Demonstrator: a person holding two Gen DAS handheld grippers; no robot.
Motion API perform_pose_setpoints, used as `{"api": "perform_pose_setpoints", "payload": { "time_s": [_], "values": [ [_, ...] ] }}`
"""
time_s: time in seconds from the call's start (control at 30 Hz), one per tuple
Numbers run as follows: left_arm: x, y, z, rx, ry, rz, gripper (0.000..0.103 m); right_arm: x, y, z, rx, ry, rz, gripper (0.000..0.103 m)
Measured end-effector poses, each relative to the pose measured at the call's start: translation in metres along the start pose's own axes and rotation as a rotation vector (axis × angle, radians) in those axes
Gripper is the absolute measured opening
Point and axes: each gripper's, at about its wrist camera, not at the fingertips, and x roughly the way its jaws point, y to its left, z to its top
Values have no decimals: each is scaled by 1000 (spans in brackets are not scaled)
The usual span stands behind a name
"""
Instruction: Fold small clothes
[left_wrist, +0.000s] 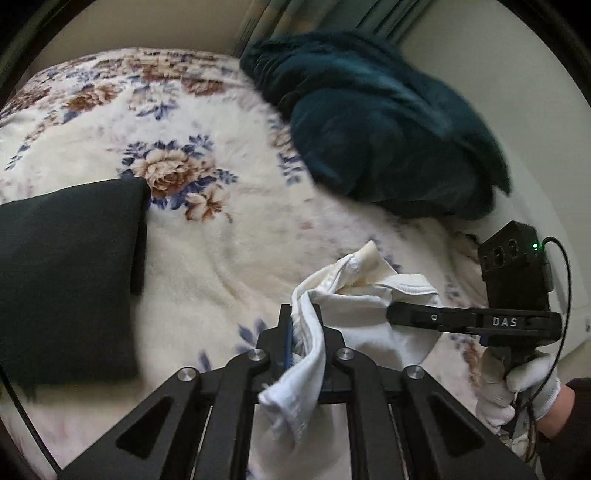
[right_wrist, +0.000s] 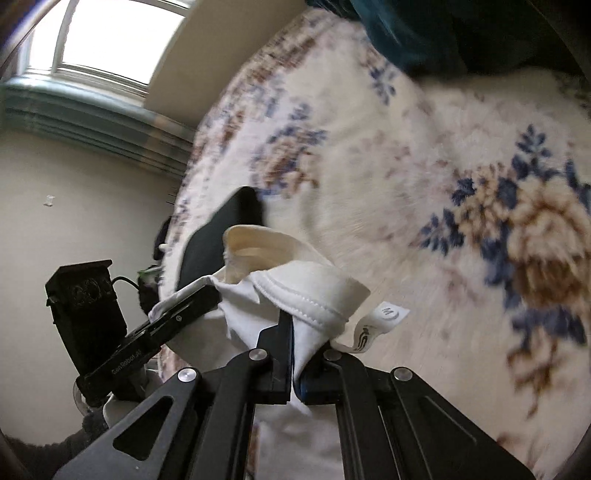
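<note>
A small white garment (left_wrist: 354, 302) hangs bunched above the floral bed cover, held between both grippers. In the left wrist view my left gripper (left_wrist: 301, 319) is shut on one edge of it, and a loose fold drapes back over the jaws. My right gripper (left_wrist: 392, 314) comes in from the right, shut on the other side, with a white-gloved hand (left_wrist: 517, 387) on its handle. In the right wrist view my right gripper (right_wrist: 295, 332) pinches the white garment (right_wrist: 310, 288) just below a stitched hem, beside a size tag (right_wrist: 388, 314). The left gripper (right_wrist: 210, 291) grips it at the left.
A folded black garment (left_wrist: 66, 277) lies on the floral bed cover (left_wrist: 221, 229) to the left, and shows behind the white one (right_wrist: 221, 229). A heaped teal blanket (left_wrist: 388, 122) sits at the far right by the wall. A window (right_wrist: 110, 37) and curtains lie beyond the bed.
</note>
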Motion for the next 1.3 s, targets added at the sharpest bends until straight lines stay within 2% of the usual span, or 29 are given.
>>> {"api": "perform_pose_setpoints", "payload": {
  "time_s": [0.13, 0.2, 0.27, 0.3, 0.33, 0.37, 0.4, 0.43, 0.47, 0.57, 0.67, 0.73, 0.8, 1.03, 1.07, 1.1, 1.13, 1.2, 1.3],
  "values": [
    [-52, -29, -46, -5, -23, -32, 6, -45, 23, -50, -30, -26, 15, 3],
    [-66, -39, -69, -14, -2, -31, 8, -61, 34, -85, -58, -21, 8, 3],
    [-79, -50, -101, -14, 37, 0, 11, -71, 38, -122, -88, 8, -17, 3],
    [-82, -51, -114, -34, 62, 10, 23, -73, 37, -140, -98, 47, -33, 7],
    [-86, -50, -134, -75, 98, 43, 40, -72, 35, -160, -92, 106, -45, 18],
    [-91, -48, -146, -107, 113, 51, 47, -73, 32, -179, -86, 155, -73, 27],
    [-96, -44, -159, -139, 123, 43, 54, -76, 30, -198, -84, 189, -95, 47],
    [-103, -39, -173, -175, 133, 43, 55, -81, 27, -216, -79, 210, -86, 63],
    [-110, -33, -187, -216, 146, 60, 55, -87, 24, -227, -69, 215, -83, 64],
    [-125, -8, -218, -340, 185, 122, 56, -105, 5, -253, 29, 206, -72, 64],
    [-123, 13, -229, -435, 185, 159, 57, -112, -18, -258, 171, 175, -90, 64],
    [-112, 20, -229, -456, 197, 171, 57, -100, -31, -255, 280, 174, -74, 64],
    [-94, 24, -226, -444, 218, 217, 57, -88, -39, -255, 337, 172, -46, 64],
    [-27, 24, -223, -418, 341, 251, 57, -22, -56, -248, 355, 260, -258, 62],
    [-20, 20, -223, -394, 339, 247, 55, -15, -58, -250, 360, 268, -247, 56],
    [-19, 16, -223, -374, 328, 235, 53, -8, -58, -251, 357, 277, -254, 28],
    [-18, 10, -223, -348, 309, 220, 32, -4, -57, -250, 350, 275, -256, 15],
    [-15, -4, -223, -281, 319, 239, 16, -4, -51, -248, 319, 253, -270, 12],
    [-35, -18, -220, -279, 263, 206, 13, -16, -41, -244, 288, 218, -244, 11]
  ]
}}
